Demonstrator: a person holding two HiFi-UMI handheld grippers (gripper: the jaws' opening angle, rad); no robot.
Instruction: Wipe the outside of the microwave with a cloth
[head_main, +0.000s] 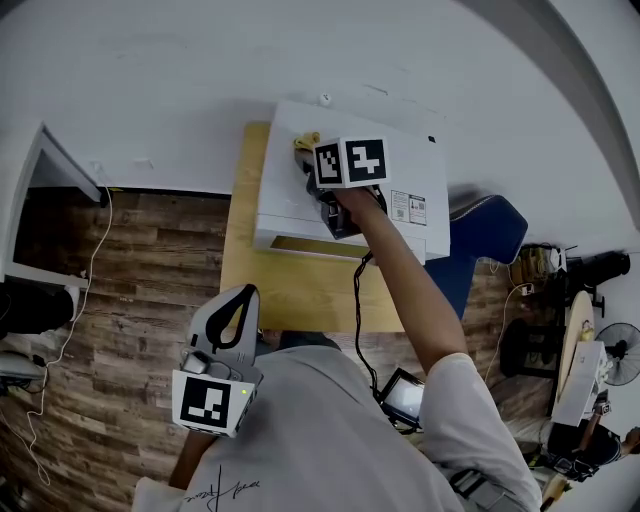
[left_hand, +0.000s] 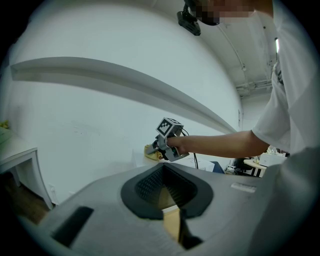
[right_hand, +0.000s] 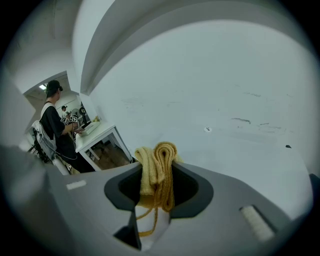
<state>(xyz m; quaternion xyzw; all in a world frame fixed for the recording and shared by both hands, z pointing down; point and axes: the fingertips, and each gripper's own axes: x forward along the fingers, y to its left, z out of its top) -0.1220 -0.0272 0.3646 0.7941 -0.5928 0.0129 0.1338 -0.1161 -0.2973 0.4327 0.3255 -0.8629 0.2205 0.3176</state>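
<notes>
A white microwave (head_main: 380, 185) stands on a small wooden table (head_main: 290, 285) against the white wall. My right gripper (head_main: 308, 150) reaches over the microwave's top near its back left corner and is shut on a folded yellow cloth (head_main: 304, 143). In the right gripper view the cloth (right_hand: 158, 172) sits bunched between the jaws, with a loose strand hanging down over the white top. My left gripper (head_main: 244, 293) hangs back by the person's body, off the table's front edge. Its jaws are shut with nothing between them. From the left gripper view the right gripper's marker cube (left_hand: 169, 127) shows far ahead.
A blue chair (head_main: 485, 230) stands right of the table. A white desk (head_main: 45, 190) and a loose cable (head_main: 85, 290) lie to the left on the wooden floor. A fan (head_main: 615, 355) and clutter are at far right. Another person (right_hand: 52, 125) stands at a distant desk.
</notes>
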